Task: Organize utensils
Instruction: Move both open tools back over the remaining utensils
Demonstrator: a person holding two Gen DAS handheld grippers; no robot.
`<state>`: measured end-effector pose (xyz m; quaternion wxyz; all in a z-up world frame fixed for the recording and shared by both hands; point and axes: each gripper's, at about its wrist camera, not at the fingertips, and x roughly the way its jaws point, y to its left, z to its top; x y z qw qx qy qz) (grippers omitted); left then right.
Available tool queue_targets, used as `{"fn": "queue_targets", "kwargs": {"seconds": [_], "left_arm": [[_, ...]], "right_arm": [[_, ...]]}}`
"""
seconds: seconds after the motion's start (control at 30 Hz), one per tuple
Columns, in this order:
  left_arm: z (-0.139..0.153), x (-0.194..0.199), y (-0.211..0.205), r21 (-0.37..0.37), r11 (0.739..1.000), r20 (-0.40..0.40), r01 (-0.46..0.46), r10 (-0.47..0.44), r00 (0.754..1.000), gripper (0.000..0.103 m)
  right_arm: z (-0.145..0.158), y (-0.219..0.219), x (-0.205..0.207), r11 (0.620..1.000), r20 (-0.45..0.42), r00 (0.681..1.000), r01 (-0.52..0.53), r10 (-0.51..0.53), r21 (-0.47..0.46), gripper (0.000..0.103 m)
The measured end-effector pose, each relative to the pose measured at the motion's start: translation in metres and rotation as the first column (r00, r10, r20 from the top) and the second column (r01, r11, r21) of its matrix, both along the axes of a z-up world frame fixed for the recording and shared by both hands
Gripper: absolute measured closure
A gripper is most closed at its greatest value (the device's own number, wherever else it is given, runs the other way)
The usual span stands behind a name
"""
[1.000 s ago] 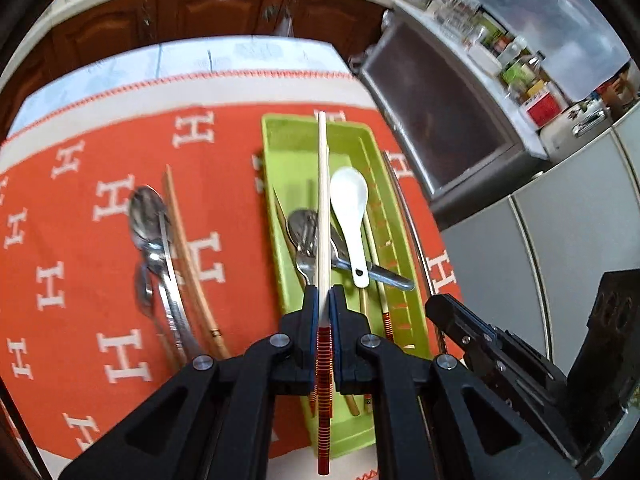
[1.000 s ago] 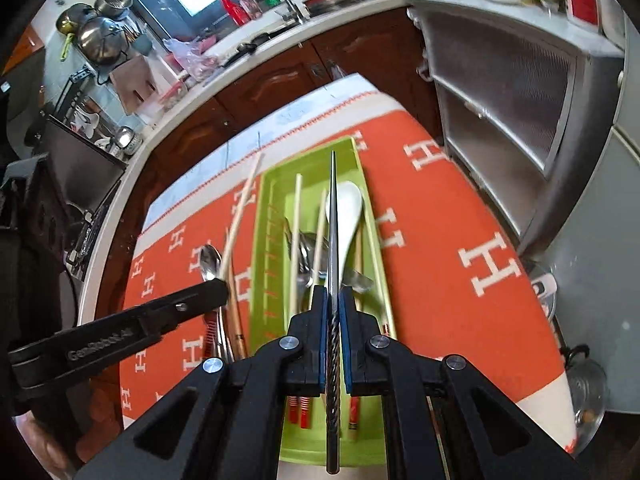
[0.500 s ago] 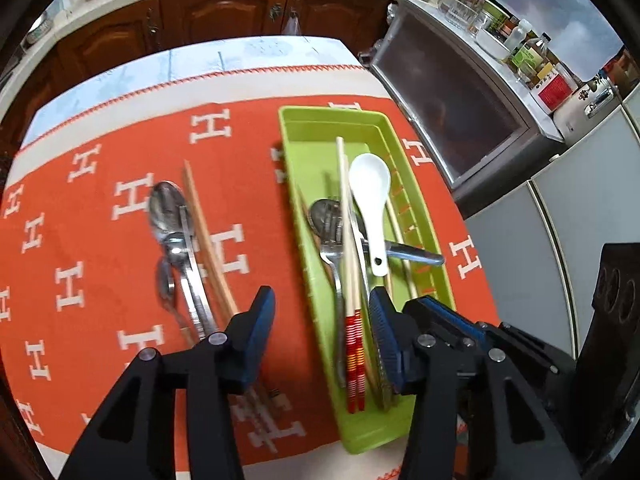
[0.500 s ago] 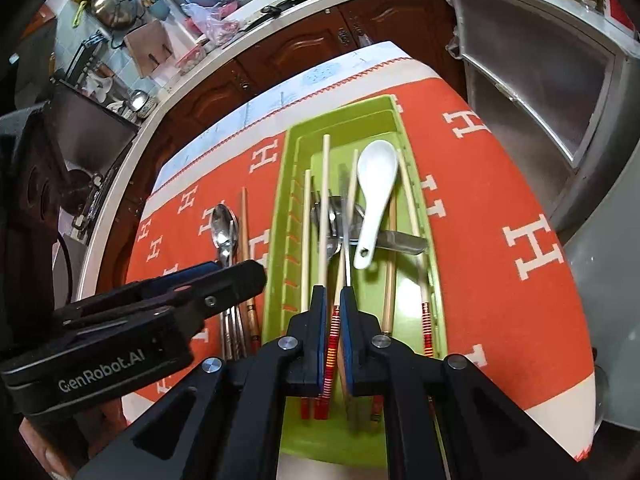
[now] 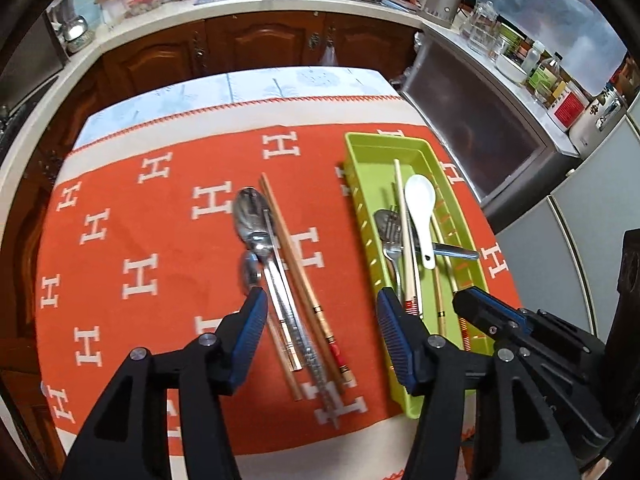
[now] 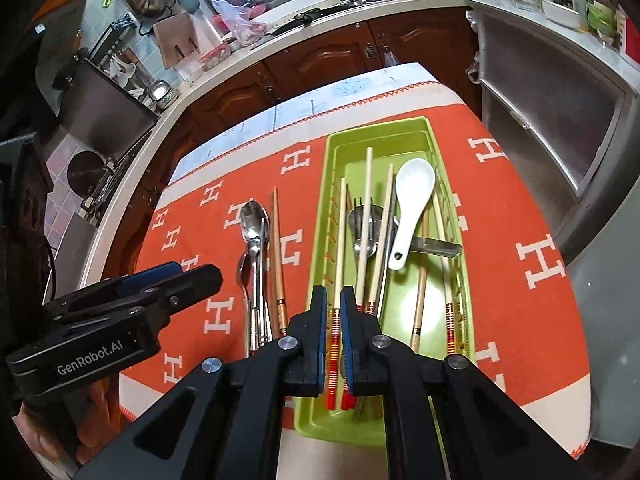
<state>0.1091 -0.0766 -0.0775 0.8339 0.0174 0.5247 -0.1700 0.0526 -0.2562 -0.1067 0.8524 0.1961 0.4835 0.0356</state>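
Note:
A green utensil tray [image 5: 464, 216] [image 6: 400, 128] on the orange cloth holds several chopsticks, a white ceramic spoon [image 5: 421, 212] [image 6: 412, 204] and a metal fork [image 5: 390, 240]. On the cloth to its left lie metal spoons [image 5: 252, 224] [image 6: 254, 232], a metal chopstick [image 5: 292, 312] and wooden chopsticks [image 5: 300, 276] [image 6: 277, 248]. My left gripper [image 5: 320, 320] is open and empty above these loose utensils. My right gripper [image 6: 332, 328] hovers over the tray's near end with its jaws a narrow gap apart, a red-striped chopstick [image 6: 333, 344] lying in the tray below the gap.
The table [image 5: 280, 88] stands against dark wood kitchen cabinets [image 5: 256, 44]. A metal cabinet with glass doors [image 5: 488, 128] stands close on the right. The worktop behind carries pots, jars and bottles.
Both grippers let go of their chopsticks into the tray. My left gripper opened wide and moved left over the loose utensils. My right gripper drew back and opened slightly.

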Motion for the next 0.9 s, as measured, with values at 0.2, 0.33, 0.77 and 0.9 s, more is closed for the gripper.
{"fn": "queue_targets", "kwargs": {"seconds": [0.2,0.33,0.77,0.9], "left_arm": [[0.007,-0.007,0.018,0.008,1.0,0.034,-0.022,0.021,0.999,0.048],[0.007,-0.009,0.029,0.005,0.999,0.043,-0.037,0.037,0.998,0.046],[-0.029,-0.002,0.068,-0.009,0.992,0.034,-0.123,0.123,0.992,0.045],[-0.057,0.005,0.065,0.005,0.994,-0.029,-0.108,0.108,0.994,0.045]], "right_arm": [[0.009,0.009,-0.003,1.0,0.004,1.0,-0.022,0.022,-0.001,0.096],[0.014,0.018,-0.003,0.999,0.007,0.999,-0.041,0.041,-0.005,0.096],[0.001,0.042,0.012,0.994,-0.02,0.994,-0.11,0.11,-0.003,0.096],[-0.009,0.046,0.018,0.992,-0.037,0.991,-0.129,0.129,-0.004,0.096]]}}
